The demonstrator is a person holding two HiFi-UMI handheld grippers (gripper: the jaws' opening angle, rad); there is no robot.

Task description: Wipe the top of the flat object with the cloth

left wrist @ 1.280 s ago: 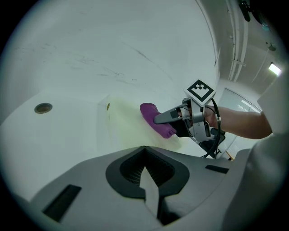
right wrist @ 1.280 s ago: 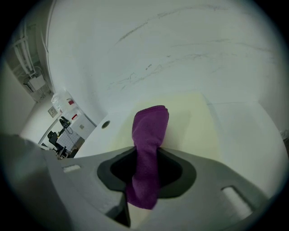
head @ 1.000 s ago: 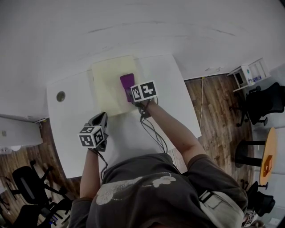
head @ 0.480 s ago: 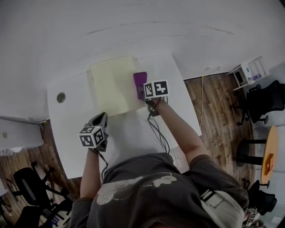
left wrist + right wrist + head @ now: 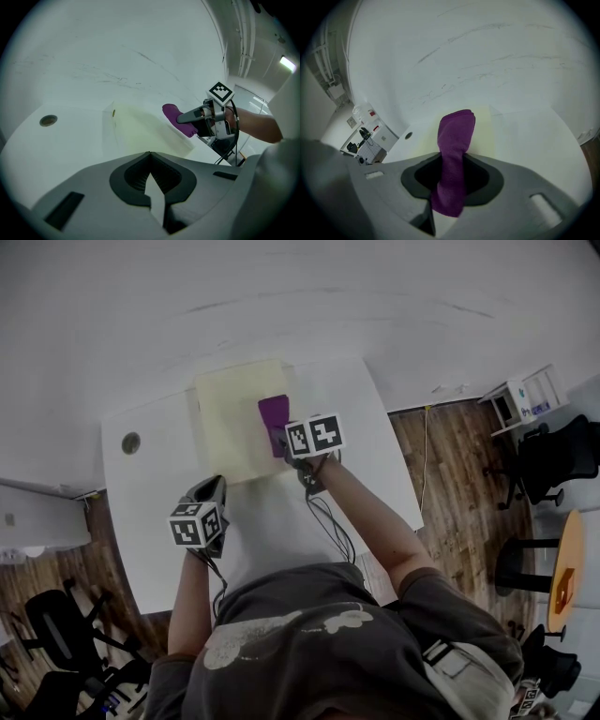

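Note:
A pale yellow flat board (image 5: 230, 418) lies at the far side of the white table (image 5: 356, 427). A folded purple cloth (image 5: 274, 412) rests on the board's right part, with my right gripper (image 5: 282, 439) shut on its near end. In the right gripper view the cloth (image 5: 454, 140) runs forward out of the jaws onto the board (image 5: 483, 133). My left gripper (image 5: 211, 487) hovers over the table near the board's front left corner, shut and holding nothing. From the left gripper view I see the board (image 5: 140, 133), the cloth (image 5: 174, 116) and the right gripper (image 5: 193, 115).
A round cable hole (image 5: 130, 442) sits in the table's far left corner. A white wall rises just behind the table. Cables (image 5: 328, 521) trail from the right gripper toward the person. Chairs (image 5: 553, 460) and a white shelf unit (image 5: 525, 395) stand on the wood floor at right.
The right gripper swept the cloth right to the board's right edge, then back left onto the board. The left gripper stayed put.

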